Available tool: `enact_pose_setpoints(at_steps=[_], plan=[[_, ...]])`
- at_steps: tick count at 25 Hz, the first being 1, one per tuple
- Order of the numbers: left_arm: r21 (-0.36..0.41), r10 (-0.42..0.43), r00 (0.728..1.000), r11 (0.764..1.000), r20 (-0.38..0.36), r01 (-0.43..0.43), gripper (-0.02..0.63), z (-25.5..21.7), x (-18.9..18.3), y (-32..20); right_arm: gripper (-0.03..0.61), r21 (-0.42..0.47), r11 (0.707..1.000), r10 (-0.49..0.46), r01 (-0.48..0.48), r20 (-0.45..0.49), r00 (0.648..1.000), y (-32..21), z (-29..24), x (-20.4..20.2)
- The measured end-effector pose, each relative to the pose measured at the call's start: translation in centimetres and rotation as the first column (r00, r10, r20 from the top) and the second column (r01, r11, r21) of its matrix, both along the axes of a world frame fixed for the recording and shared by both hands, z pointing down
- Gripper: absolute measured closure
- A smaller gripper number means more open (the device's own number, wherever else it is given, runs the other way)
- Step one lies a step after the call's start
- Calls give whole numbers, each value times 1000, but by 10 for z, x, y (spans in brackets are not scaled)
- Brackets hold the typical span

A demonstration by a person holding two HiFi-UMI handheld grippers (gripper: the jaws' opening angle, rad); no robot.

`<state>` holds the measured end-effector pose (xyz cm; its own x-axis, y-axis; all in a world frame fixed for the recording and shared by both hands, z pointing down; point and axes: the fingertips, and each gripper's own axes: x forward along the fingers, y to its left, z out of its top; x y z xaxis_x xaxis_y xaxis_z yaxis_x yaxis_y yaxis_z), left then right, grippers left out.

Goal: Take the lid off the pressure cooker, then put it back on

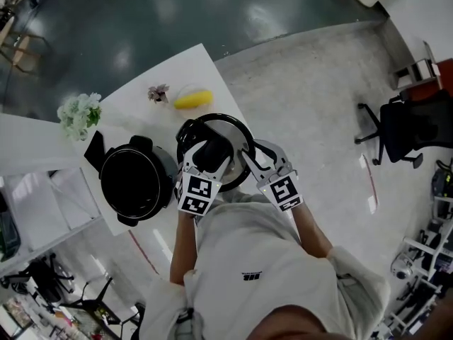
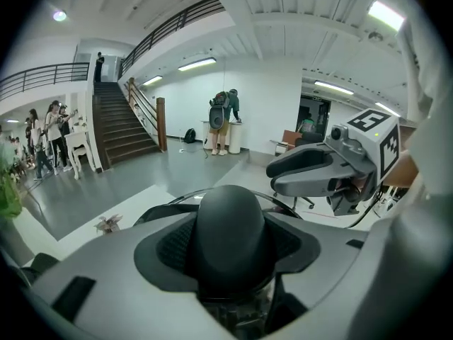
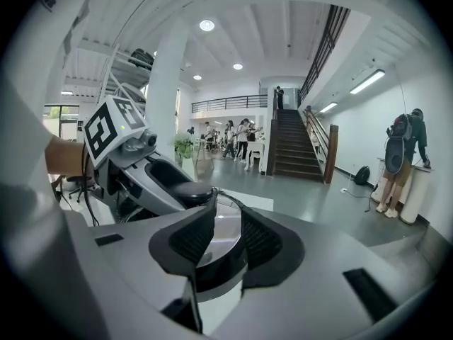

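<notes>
The black pressure cooker pot [image 1: 134,183] stands open on the white table [image 1: 184,69], left of my grippers. Its round lid [image 1: 228,129], shiny with a black rim, is lifted off and hangs to the right of the pot, by the table's edge. My left gripper [image 1: 210,154] is shut on the lid's black knob [image 2: 230,225], which fills the gap between its pads. My right gripper [image 1: 249,158] is shut on the lid's rim [image 3: 225,236]. From the right gripper view, the left gripper [image 3: 190,190] shows on the knob. From the left gripper view, the right gripper [image 2: 283,172] shows at the lid's right side.
A banana [image 1: 192,99], a small dried sprig [image 1: 158,92] and a bunch of white flowers [image 1: 79,115] lie further back on the table. A black flat object [image 1: 94,149] sits behind the pot. A black office chair [image 1: 407,129] stands on the floor at right.
</notes>
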<state>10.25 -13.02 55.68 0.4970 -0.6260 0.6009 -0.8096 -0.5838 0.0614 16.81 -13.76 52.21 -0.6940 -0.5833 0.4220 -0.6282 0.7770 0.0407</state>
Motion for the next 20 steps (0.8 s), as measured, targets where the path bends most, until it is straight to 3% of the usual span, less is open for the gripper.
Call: enact_pose_setpoints(at_steps=[20], plan=[[-37,-96,995,995,17,96,327,73,-3,12,459,-103,994,-23,18,-43,999,14,72,1]])
